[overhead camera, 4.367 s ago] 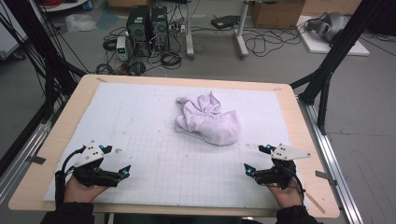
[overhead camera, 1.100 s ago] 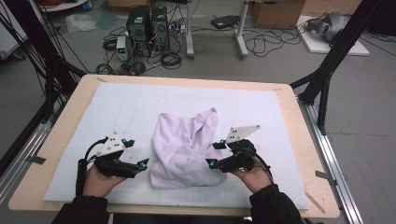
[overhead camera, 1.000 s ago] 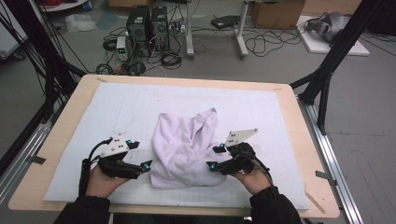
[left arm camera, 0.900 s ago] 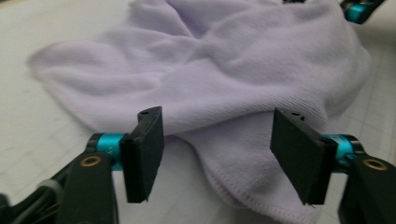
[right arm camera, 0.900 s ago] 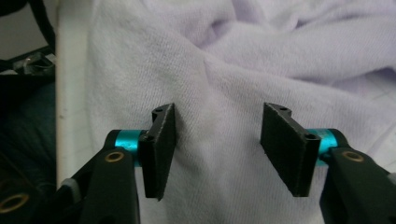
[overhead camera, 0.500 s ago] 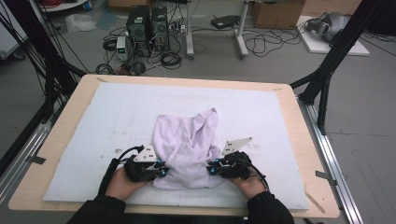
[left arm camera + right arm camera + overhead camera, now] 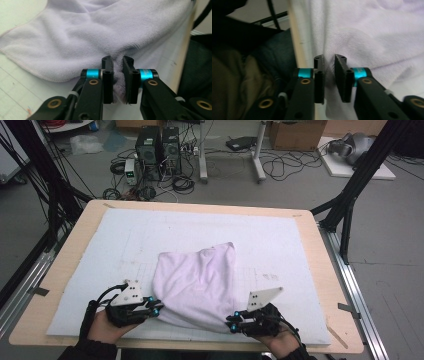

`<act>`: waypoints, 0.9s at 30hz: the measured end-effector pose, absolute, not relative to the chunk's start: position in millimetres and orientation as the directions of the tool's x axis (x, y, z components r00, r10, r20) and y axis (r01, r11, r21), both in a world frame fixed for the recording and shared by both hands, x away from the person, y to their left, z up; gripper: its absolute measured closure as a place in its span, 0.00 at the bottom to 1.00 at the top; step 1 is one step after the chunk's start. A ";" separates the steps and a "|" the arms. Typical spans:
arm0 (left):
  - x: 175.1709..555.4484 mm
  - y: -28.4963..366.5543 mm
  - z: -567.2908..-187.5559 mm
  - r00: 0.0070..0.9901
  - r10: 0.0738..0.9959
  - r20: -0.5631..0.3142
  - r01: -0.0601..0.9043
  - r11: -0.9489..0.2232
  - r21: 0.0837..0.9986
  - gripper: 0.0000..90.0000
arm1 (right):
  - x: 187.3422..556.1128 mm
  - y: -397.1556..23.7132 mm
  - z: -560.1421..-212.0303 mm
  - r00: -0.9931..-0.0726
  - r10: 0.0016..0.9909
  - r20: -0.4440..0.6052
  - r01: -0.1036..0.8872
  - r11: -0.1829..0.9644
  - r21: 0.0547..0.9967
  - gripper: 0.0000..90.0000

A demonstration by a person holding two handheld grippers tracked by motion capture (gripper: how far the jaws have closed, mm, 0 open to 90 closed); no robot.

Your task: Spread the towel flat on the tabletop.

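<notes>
— What's in your fingers?
— My left gripper pinches the lilac towel's near corner; my right gripper clamps its other near corner. The towel spreads ahead of both.

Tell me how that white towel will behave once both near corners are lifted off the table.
The towel will likely sag and drape, since it already lies in soft folds. It looks light for its size, a thin fleecy cloth. It probably won't slip: the left gripper and right gripper each pinch a bunched edge between their fingers.
</notes>
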State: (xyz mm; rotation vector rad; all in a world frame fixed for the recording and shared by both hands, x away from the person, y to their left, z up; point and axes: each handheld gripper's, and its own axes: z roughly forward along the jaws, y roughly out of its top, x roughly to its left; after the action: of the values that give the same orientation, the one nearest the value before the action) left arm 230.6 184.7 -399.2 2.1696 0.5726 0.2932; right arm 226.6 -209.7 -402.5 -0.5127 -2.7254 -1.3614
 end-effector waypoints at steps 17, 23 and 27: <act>259.7 157.7 -427.0 0.886 0.454 -0.096 0.363 -0.549 0.753 0.82 | 278.8 -212.4 -435.4 -0.926 0.351 0.140 0.341 0.616 0.710 0.93; 255.4 172.7 -416.0 0.874 0.483 -0.063 0.345 -0.523 0.780 0.87 | 261.6 -228.5 -423.2 -0.925 0.351 0.146 0.341 0.597 0.726 0.94; 254.6 181.1 -412.3 0.862 0.504 -0.043 0.345 -0.522 0.780 0.87 | 240.8 -233.2 -415.5 -0.933 0.332 0.138 0.323 0.603 0.730 0.95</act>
State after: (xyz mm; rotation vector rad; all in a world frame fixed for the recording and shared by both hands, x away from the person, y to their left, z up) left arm 254.6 181.1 -412.3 2.1711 0.6125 0.2360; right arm 240.8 -233.2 -415.5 -0.5769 -2.8227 -1.2812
